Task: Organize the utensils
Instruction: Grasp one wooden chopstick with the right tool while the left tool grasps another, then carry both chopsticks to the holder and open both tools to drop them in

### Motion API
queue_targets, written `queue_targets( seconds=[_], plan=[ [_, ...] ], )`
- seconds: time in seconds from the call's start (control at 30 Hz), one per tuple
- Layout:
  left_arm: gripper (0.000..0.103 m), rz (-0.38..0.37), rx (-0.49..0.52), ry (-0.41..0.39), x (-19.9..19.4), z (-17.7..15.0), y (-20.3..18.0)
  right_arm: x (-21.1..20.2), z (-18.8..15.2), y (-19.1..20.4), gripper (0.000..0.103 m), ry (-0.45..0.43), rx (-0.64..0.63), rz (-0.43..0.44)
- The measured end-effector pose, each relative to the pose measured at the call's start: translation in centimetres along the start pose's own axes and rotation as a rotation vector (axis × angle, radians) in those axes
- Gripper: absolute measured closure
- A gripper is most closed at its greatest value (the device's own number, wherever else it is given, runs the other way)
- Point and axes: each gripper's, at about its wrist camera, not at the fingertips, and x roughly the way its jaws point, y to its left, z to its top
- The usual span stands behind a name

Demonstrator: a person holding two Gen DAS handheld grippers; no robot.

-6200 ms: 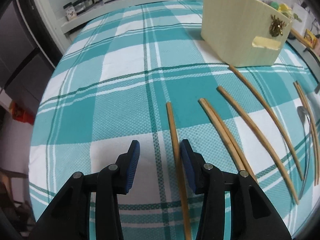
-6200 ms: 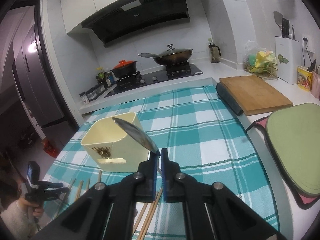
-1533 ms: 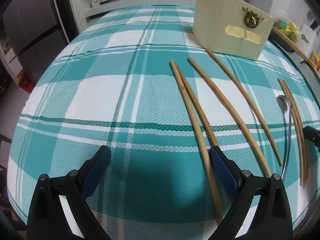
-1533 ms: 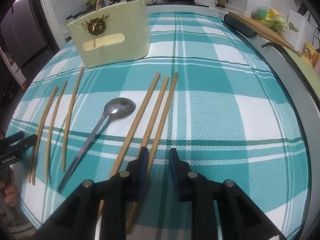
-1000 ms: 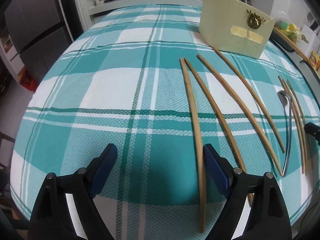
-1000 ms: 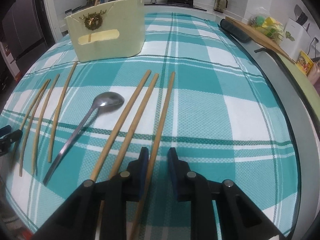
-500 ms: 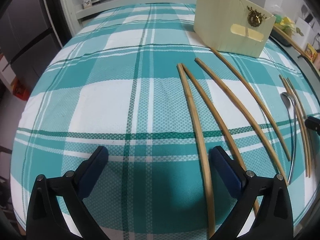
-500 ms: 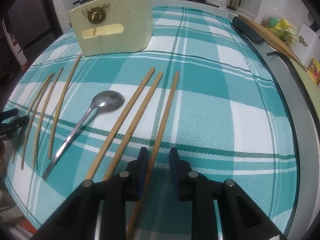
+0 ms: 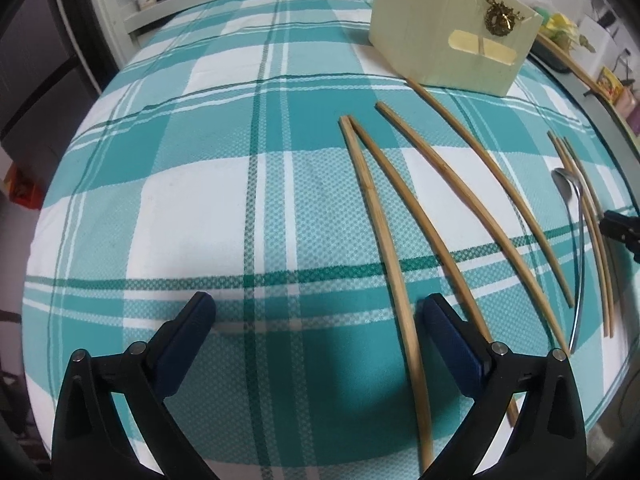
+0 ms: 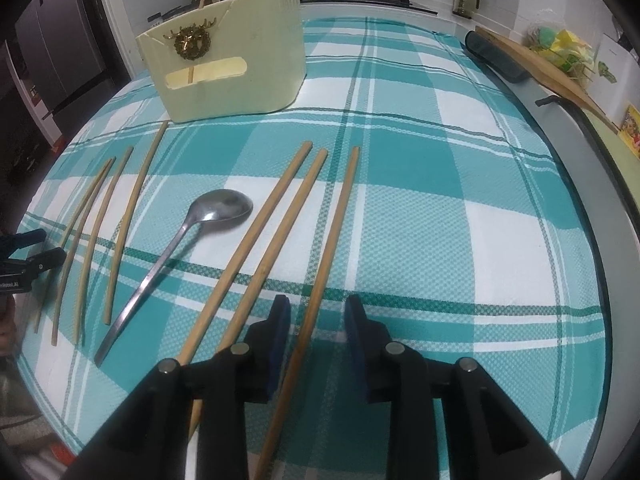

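Your right hand-held gripper [image 10: 316,312] is spread, straddling the rightmost bamboo chopstick [image 10: 330,240] low over the teal checked cloth [image 10: 440,208], bare cloth to its right. Your left hand-held gripper [image 9: 316,312] gapes wide, its right pad beside the leftmost chopstick [image 9: 384,240]. The steel spoon [image 10: 192,232] lies flat mid-tabletop, with the cream holder [image 10: 236,64] beyond it.

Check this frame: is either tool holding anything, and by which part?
Nothing is held. The left tool is open over the cloth; the right tool is open astride the rightmost chopstick, near its lower end, not clamped.
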Motion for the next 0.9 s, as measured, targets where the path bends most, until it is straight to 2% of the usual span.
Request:
queue_targets(
  seconds=[0.13, 0.23, 0.3, 0.33, 0.4, 0.43, 0.53, 0.6, 0.9],
  plan=[
    [0.001, -0.012, 0.04, 0.024, 1.3, 2.8, -0.4, 1.1, 2.5, -0.2, 0.074, 0.069, -0.033, 0.031],
    [0.016, -0.031, 0.051, 0.03, 2.0, 5.4, -0.7, 2.6, 5.1, -0.6, 0.08, 0.087, -0.044, 0.028],
    [0.035, -0.027, 0.052, 0.031, 2.3, 6.8, -0.8, 3.7, 7.2, -1.0, 0.086, 0.093, -0.027, 0.026],
    [0.043, -0.021, 0.05, 0.026, 2.5, 7.5, -0.7, 4.5, 8.3, -1.2, 0.095, 0.105, -0.016, 0.025],
    [0.087, -0.058, 0.037, 0.016, 2.7, 8.5, -0.5, 5.4, 9.8, -1.6, 0.097, 0.104, 0.006, 0.035],
    [0.095, -0.085, 0.022, 0.018, 2.8, 8.8, -0.4, 5.7, 10.4, -1.8, 0.098, 0.1, 0.016, 0.036],
    [0.098, -0.133, -0.033, -0.008, 2.5, 9.0, 0.3, 5.6, 11.2, -1.9, 0.098, 0.065, 0.042, 0.052],
    [0.098, -0.152, -0.056, -0.055, 1.1, 8.7, 0.7, 4.5, 11.2, -2.0, 0.098, 0.014, 0.07, 0.083],
    [0.098, -0.206, -0.086, -0.307, -9.9, 7.6, 1.7, -5.7, 9.8, -1.3, 0.098, -0.247, 0.067, 0.148]
  ],
)
